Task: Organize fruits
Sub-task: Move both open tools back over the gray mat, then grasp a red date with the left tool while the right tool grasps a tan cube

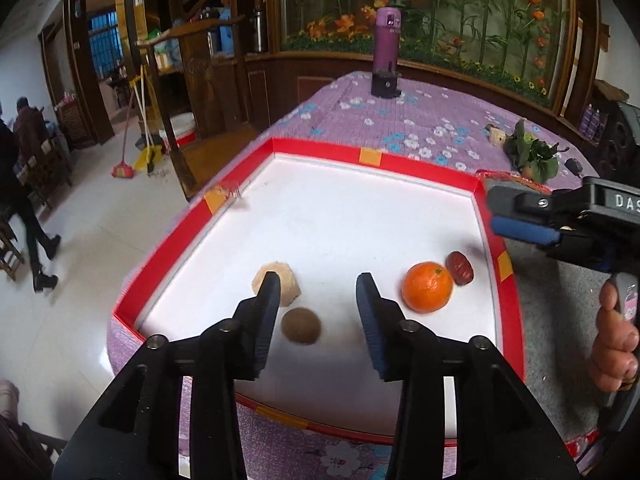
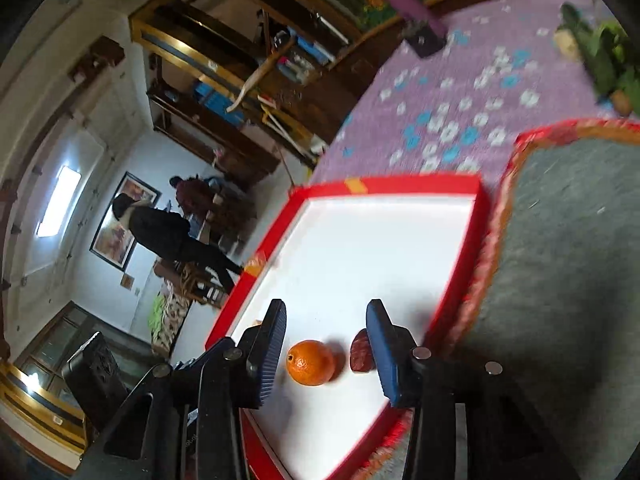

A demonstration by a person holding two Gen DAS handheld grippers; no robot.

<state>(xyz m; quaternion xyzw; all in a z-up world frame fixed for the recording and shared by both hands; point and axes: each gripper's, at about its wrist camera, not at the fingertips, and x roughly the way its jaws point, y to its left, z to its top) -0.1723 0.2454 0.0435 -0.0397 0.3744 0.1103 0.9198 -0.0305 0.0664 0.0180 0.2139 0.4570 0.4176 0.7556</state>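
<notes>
A white tray with a red rim (image 1: 320,148) lies on the purple flowered tablecloth. In it lie an orange (image 1: 427,287), a dark red date (image 1: 460,267), a brown kiwi (image 1: 301,325) and a tan lumpy piece (image 1: 287,280). My left gripper (image 1: 318,294) is open and empty, above the kiwi, with its left finger in front of the tan piece. My right gripper (image 2: 326,320) is open and empty, tilted, over the tray's (image 2: 448,276) right end, with the orange (image 2: 310,362) and the date (image 2: 359,351) between its fingers. It also shows in the left wrist view (image 1: 520,220).
A grey mat with a red fringe (image 2: 560,240) lies right of the tray. A purple bottle on a dark stand (image 1: 387,54) stands at the table's far end. Leafy greens (image 1: 532,156) lie at the far right. People stand in the room at the left.
</notes>
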